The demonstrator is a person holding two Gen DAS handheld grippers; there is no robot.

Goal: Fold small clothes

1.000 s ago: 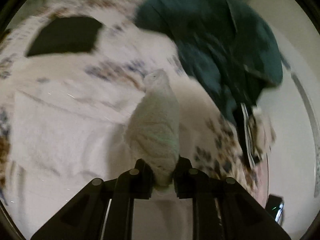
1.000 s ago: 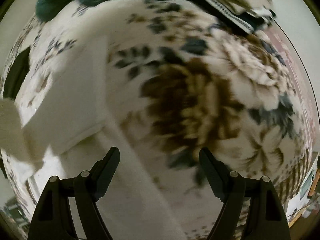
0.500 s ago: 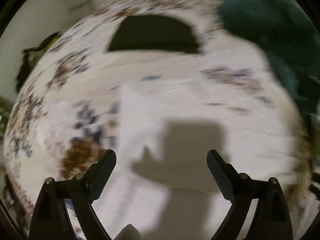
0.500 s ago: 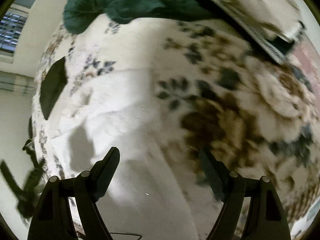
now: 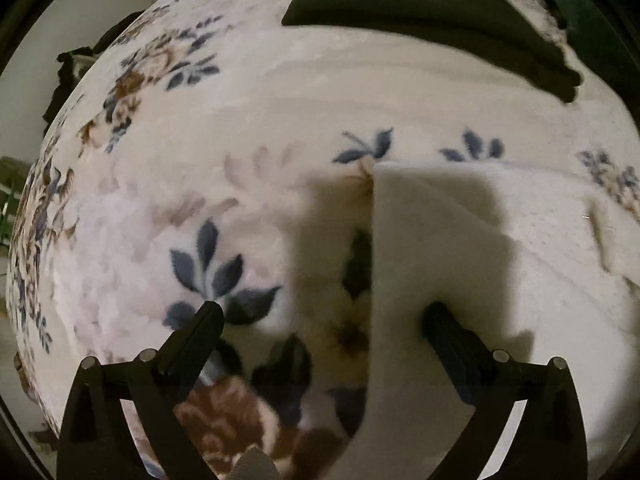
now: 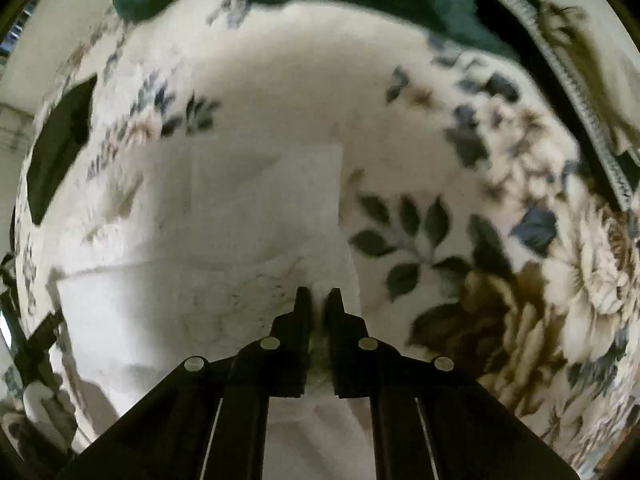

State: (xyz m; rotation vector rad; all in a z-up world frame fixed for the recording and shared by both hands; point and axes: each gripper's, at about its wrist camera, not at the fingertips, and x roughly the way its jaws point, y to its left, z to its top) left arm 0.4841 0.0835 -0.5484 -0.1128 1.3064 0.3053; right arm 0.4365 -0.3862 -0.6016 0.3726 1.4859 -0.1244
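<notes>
Left claw (image 5: 320, 316) now spread empty, right claw (image 6: 318, 300) now pinching white cloth (image 6: 248, 216)

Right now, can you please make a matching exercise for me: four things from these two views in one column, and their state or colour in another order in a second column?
Things
1. left gripper
2. right gripper
3. white garment
4. bedspread

States or colours
A. floral print in blue and brown
B. fingers wide apart, holding nothing
C. lies flat, plain pale cloth, edge pinched
D. closed on cloth

Pairs: 1-B, 2-D, 3-C, 4-A
</notes>
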